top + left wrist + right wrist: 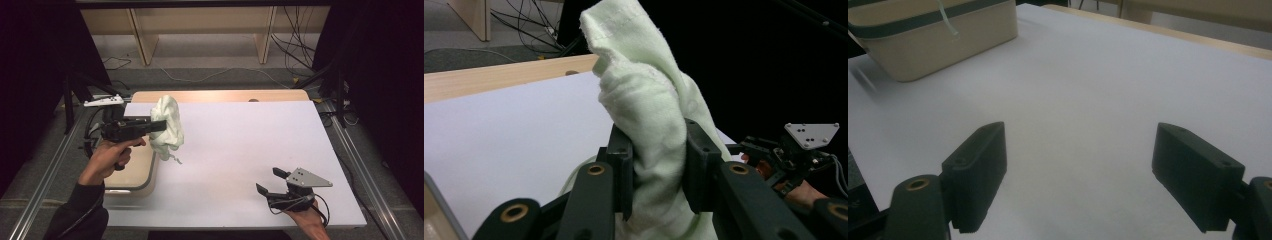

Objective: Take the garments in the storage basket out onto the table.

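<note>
A pale green cloth (167,126) hangs bunched in the air over the table's left side, clamped in my left gripper (159,125), which points level to the right. In the left gripper view both black pads (621,155) press into the cloth (649,115), which rises above them and droops below. A thin tail of the cloth dangles toward the white tabletop (240,145). My right gripper (272,181) rests low at the front right, jaws wide apart with nothing between them; in the right gripper view its fingers (979,167) frame bare white tabletop (1083,100).
A beige bin (131,172) with a grey rim sits at the table's left edge under my left hand, and appears as the beige bin (933,35) at the far left of the right gripper view. A white controller (103,102) lies beyond the left corner. Metal rails run along both table sides.
</note>
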Demonstrator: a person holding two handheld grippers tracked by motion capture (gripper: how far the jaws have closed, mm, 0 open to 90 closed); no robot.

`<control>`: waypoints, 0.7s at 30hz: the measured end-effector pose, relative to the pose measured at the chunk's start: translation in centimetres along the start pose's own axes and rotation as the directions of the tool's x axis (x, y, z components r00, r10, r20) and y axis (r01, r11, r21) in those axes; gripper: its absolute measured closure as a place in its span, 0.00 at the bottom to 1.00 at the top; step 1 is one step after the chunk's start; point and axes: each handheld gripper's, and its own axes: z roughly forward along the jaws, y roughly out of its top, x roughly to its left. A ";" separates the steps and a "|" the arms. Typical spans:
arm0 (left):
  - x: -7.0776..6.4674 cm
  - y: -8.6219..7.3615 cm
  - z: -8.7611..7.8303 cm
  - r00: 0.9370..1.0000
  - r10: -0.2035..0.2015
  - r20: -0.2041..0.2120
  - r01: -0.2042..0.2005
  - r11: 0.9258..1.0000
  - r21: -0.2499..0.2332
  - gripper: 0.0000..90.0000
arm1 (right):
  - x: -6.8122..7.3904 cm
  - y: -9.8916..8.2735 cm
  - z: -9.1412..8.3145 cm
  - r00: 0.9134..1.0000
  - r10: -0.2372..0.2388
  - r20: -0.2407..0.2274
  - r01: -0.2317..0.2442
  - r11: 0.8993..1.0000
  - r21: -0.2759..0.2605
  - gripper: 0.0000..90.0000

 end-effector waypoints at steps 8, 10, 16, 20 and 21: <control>-0.5 -0.2 1.3 1.000 0.001 0.017 -0.001 1.000 0.001 0.77 | 0.0 0.0 0.0 1.000 -0.006 -0.001 0.006 1.000 0.003 0.25; -0.6 -0.3 1.6 1.000 0.004 0.018 -0.005 1.000 0.007 0.77 | 0.0 0.0 0.0 1.000 -0.003 -0.001 0.003 1.000 0.001 0.25; -1.0 -0.7 2.7 0.999 0.004 0.036 -0.005 1.000 0.018 0.77 | 0.0 0.0 0.0 1.000 -0.005 -0.001 0.005 1.000 0.003 0.25; -1.4 -0.9 3.7 0.999 0.011 0.041 -0.012 1.000 0.020 0.77 | 0.0 0.0 0.0 1.000 -0.005 -0.002 0.005 1.000 0.002 0.25; -1.4 -1.0 3.9 0.999 0.012 0.041 -0.012 1.000 0.017 0.77 | 0.0 0.0 0.0 1.000 -0.007 -0.002 0.007 1.000 0.003 0.25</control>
